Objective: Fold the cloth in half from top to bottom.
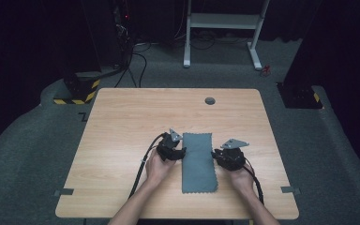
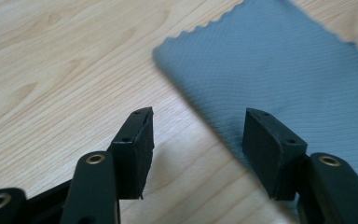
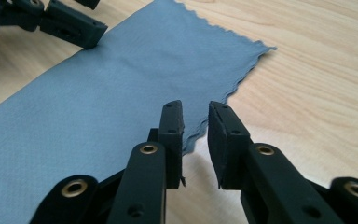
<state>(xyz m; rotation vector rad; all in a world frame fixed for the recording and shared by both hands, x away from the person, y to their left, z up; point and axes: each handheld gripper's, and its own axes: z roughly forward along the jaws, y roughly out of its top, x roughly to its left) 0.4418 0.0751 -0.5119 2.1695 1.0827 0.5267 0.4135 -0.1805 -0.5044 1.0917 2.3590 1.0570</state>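
On the near half of the wooden table (image 1: 122,117) lies a grey microfibre cloth (image 1: 198,161), a long strip with scalloped edges running from the table's middle toward the person's edge. Both grippers flank it at its far half. At the cloth's left long edge sits the left gripper (image 1: 180,152); in its own view its jaws stand wide apart with nothing between them, one pad (image 2: 137,149) over bare wood and the other over the cloth's edge (image 2: 279,93). Touching or just beside the right long edge is the right gripper (image 1: 215,153); in its own view its jaws are nearly together, a narrow gap left, straddling the wavy border of the cloth (image 3: 121,93) without clamping it.
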